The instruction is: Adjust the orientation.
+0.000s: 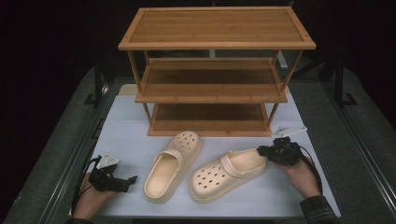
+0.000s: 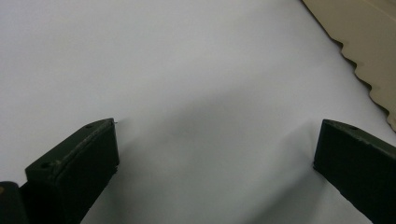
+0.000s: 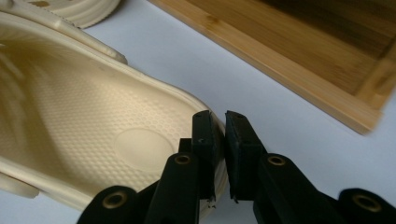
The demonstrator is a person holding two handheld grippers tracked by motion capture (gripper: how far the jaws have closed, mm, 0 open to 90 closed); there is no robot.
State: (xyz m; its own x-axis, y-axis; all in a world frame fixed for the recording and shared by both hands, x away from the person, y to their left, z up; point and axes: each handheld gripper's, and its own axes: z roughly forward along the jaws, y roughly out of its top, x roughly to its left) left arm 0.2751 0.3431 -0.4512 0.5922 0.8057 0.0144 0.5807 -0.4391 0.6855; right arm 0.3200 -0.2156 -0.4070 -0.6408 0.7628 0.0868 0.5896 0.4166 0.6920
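Observation:
Two cream perforated clogs lie on the white table in front of a wooden shoe rack point(image 1: 215, 28). The left clog point(image 1: 170, 165) points its toe toward the rack. The right clog point(image 1: 226, 172) lies crosswise, heel to the right. My right gripper point(image 1: 264, 151) is shut on this clog's heel rim point(image 3: 154, 84), one jaw inside the heel cup and one outside, seen close in the right gripper view point(image 3: 218, 116). My left gripper point(image 1: 130, 179) rests low at the table's front left, jaws open point(image 2: 217, 128) with only bare table between them. The left clog's ridged sole edge point(image 2: 364, 32) lies just beyond it.
The three-tier rack stands at the back of the table, its bottom shelf point(image 3: 299, 60) close behind the held heel. White tabletop point(image 1: 126, 126) lies bare left of the clogs. Dark rails border the table on both sides.

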